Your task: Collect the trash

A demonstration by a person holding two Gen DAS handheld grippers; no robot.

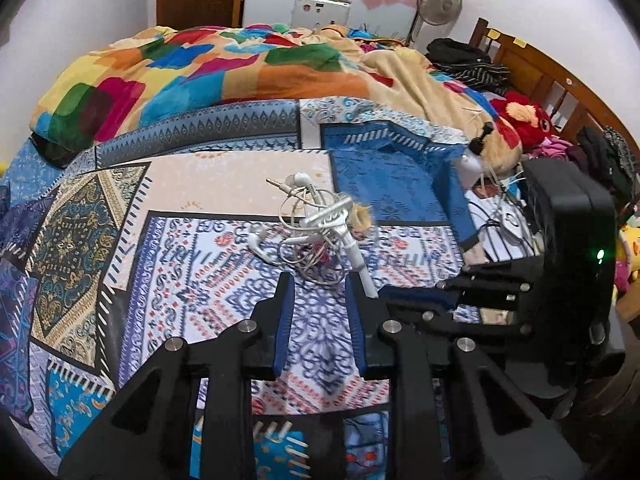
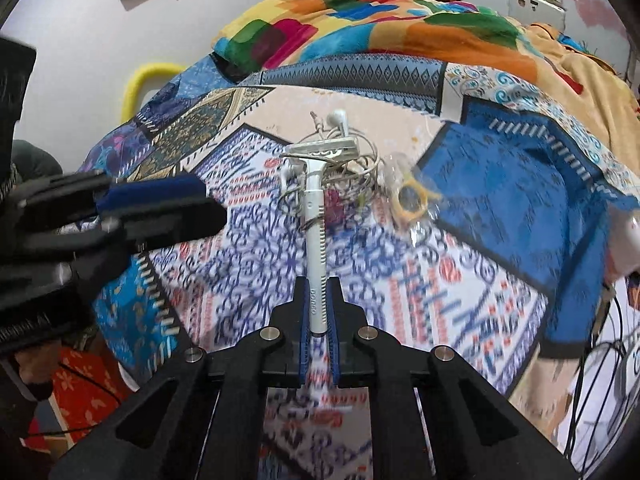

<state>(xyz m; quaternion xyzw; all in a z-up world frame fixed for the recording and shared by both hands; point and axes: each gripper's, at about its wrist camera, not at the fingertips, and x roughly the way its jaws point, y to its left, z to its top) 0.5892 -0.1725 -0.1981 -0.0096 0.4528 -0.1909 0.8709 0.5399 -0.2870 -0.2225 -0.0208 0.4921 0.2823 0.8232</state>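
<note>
Left gripper sits nearest, fingers spread with nothing between them, hovering just short of the earphone tangle on the patterned bedsheet. Ahead of its tips the white cables loop around a razor, so the two items are snagged together. Right of that, the right gripper is pressed together on the razor handle, clamping its lower end; the razor head points away and lies in the cable bundle. Further right of the razor, just beside the tangle, lies a clear wrapper with something yellow inside, blurred, contents unclear. Far right of the right gripper, the blue folded sheet edge and loose dark cords hang off the bed side. Risk, as a judgement: lifting the razor likely drags the earphones along since the cable wraps the shaft; the grip is low on a thin smooth handle, so it may pivot or slip. The wrapper could get flicked off by the dragged cable.
</note>
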